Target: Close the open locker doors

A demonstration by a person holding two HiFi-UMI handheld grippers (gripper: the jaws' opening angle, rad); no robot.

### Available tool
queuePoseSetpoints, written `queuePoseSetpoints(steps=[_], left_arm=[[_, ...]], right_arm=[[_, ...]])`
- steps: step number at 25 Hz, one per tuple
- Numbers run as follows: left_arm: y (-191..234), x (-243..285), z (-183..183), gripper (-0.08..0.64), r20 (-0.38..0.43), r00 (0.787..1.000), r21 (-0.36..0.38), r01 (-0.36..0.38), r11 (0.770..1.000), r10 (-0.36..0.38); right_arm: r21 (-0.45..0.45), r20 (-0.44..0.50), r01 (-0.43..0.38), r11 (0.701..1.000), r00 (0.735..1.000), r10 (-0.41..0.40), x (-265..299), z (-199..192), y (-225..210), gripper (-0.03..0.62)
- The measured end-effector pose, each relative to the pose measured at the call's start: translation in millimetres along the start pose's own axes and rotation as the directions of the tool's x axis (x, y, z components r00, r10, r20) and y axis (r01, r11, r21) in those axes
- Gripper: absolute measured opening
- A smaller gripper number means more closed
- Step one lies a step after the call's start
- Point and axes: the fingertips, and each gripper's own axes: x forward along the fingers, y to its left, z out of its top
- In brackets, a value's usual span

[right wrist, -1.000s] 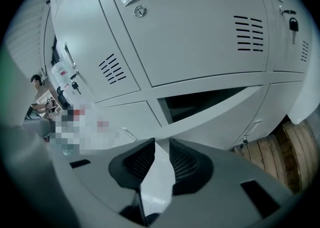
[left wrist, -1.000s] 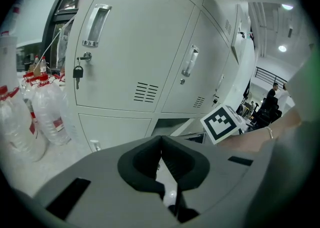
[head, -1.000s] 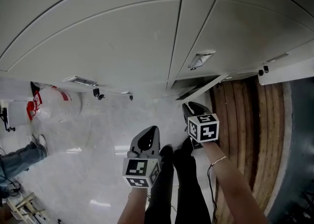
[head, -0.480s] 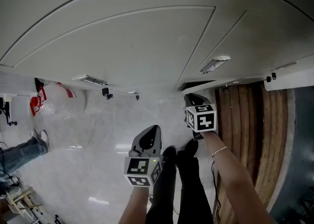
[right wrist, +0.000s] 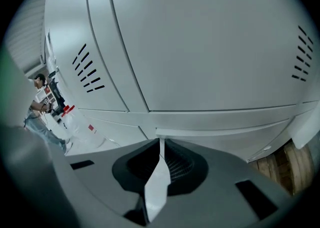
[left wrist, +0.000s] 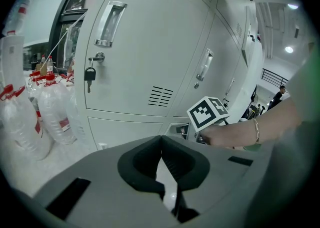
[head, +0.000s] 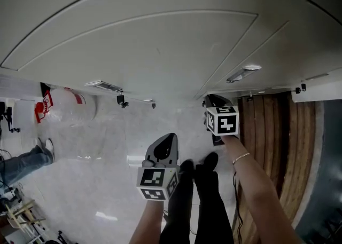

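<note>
Judging by its thin sheet metal, we expect the low locker door (right wrist: 225, 139), at the foot of the lockers (head: 160, 40) just ahead of the right hand-held gripper (right wrist: 160, 144), to swing light but stiff, best pushed near its free edge. It looks nearly flush, perhaps not latched. That gripper's jaws have just been closing, almost together on nothing; the left hand-held gripper (left wrist: 161, 139) is clenched empty.

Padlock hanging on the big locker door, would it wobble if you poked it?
The padlock hangs from a small latch, so a poke would probably set it swinging against the locker door. It looks like solid metal: likely hard and heavy for its size.
</note>
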Motion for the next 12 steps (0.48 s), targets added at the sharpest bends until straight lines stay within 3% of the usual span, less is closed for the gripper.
queuePoseSetpoints(steps=[12], left_arm=[[-2.1, 2.6, 11.8, 0.020, 0.014, 1.000, -0.001, 0.007, 1.000, -0.007]], right_arm=[[0.014, -0.008, 0.005, 1.000, 1.000, -0.005, 5.0, 4.5, 2.1, 0.034]])
